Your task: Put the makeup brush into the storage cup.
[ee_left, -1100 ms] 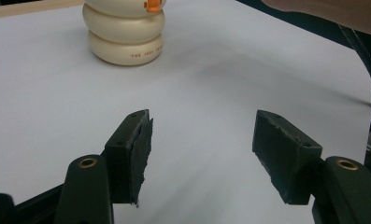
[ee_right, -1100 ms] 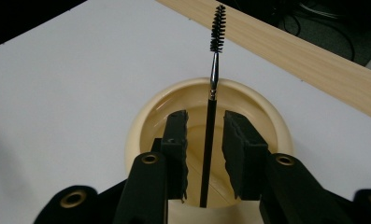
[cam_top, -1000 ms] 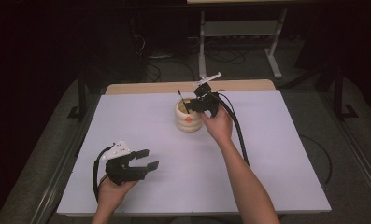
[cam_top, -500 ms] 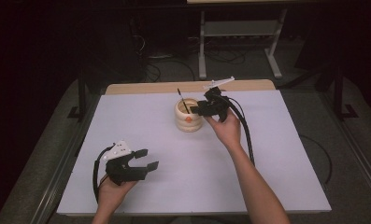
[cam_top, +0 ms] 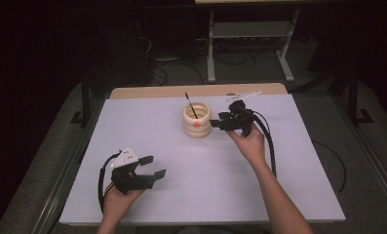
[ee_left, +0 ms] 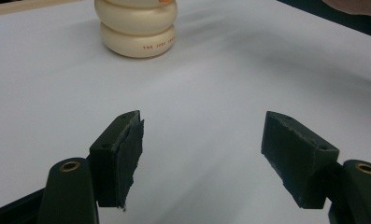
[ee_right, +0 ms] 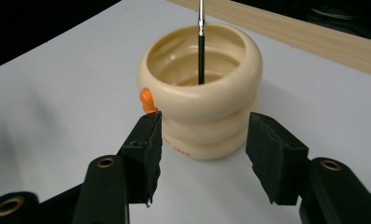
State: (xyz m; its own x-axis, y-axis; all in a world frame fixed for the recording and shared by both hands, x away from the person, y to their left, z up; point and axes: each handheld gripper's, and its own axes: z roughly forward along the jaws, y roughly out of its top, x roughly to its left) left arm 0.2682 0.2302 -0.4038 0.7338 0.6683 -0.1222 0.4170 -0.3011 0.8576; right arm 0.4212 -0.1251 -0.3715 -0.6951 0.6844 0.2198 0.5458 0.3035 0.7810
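A cream ribbed cup (cam_top: 196,120) with an orange dot stands at the middle back of the white table. A thin black brush (cam_top: 191,105) leans inside it, and its handle (ee_right: 201,42) rises from the cup's mouth (ee_right: 199,70). My right gripper (cam_top: 219,123) is open just right of the cup, jaws pointing at it and empty (ee_right: 202,154). My left gripper (cam_top: 152,166) rests open near the front left, nothing between its jaws (ee_left: 202,154). The cup's base (ee_left: 136,28) shows far ahead in the left gripper view.
The white sheet (cam_top: 288,161) covers the table, with a wooden strip (cam_top: 147,91) along its far edge. A pale thin stick (cam_top: 244,94) lies by the back edge behind the right gripper. A metal stand (cam_top: 252,44) and cables sit on the dark floor beyond.
My right gripper has drawn back from above the cup to its right side and come lower. The brush stays in the cup. The left gripper has not moved.
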